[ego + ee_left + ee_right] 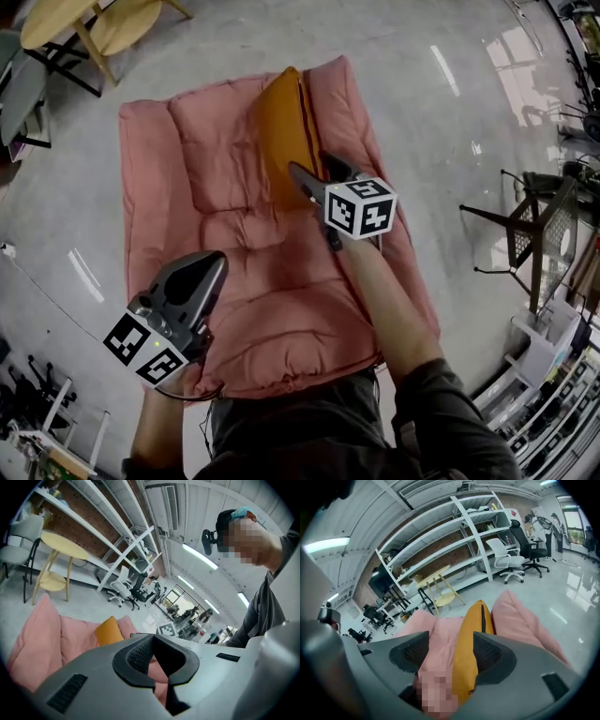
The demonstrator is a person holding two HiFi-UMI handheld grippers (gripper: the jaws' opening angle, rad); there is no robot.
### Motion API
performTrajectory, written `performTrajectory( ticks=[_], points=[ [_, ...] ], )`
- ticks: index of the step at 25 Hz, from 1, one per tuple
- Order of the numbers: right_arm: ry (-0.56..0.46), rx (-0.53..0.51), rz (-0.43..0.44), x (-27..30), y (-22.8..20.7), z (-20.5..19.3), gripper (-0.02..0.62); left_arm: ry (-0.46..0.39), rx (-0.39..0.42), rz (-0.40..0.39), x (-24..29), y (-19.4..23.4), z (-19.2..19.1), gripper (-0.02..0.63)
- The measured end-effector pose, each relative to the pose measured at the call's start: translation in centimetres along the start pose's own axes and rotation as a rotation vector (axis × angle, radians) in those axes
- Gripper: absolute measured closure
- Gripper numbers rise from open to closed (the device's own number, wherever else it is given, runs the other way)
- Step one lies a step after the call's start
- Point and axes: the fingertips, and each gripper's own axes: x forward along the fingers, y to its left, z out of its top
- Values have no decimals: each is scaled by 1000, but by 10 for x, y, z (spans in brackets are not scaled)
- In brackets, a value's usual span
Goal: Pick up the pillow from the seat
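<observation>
Pillow (284,131) edge-up on pink seat (262,309), table (52,21) beyond

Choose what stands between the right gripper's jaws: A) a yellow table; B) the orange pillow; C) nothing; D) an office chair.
B: in the right gripper view the orange pillow stands on edge between the opening jaws of the right gripper, above the pink seat.

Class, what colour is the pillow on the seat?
The pillow is orange-yellow against the pink seat; the head view shows it best.
</observation>
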Motion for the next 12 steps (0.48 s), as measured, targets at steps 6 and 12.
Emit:
performTrajectory(
  ticks=[6, 12],
  points=[
    [87, 13, -96, 59, -43, -17, 282, 9, -39, 28, 8, 17, -2, 595],
    [184, 21, -157, 94, -71, -33, 261, 48, -8, 38, 9, 21, -7, 595]
  ],
)
